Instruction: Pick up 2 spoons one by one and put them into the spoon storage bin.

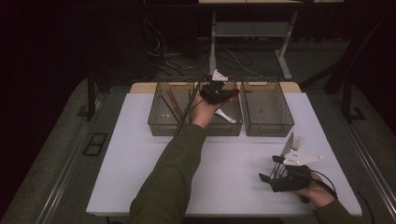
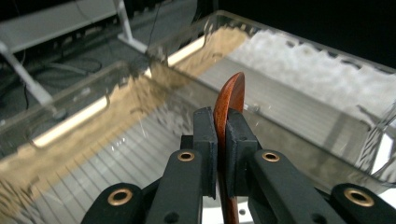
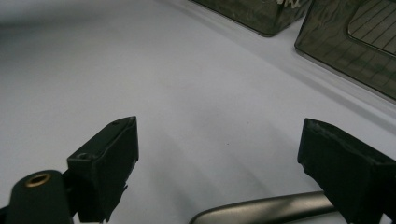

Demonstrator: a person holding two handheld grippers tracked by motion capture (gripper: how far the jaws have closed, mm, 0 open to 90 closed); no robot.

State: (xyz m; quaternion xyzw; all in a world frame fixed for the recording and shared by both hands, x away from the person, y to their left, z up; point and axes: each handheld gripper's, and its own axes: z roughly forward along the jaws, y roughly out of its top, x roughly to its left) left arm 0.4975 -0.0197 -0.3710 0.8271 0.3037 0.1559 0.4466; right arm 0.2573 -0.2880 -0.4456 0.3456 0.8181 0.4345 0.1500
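1. High view: the left gripper (image 1: 217,91) is held over the left bin (image 1: 159,122), clamping a brown wooden spoon (image 1: 233,93). The right gripper (image 1: 280,173) rests on the white table (image 1: 140,158) near its front right corner, just beside a knife (image 1: 287,143) and a fork (image 1: 296,142).
2. Left gripper view: the jaws are clenched on the spoon (image 2: 229,100), which stands edge-on above the clear bin's ribbed floor (image 2: 299,107).
3. Right gripper view: the jaws are spread wide, gripping nothing; a grey handle (image 3: 261,210) lies on the table between them.
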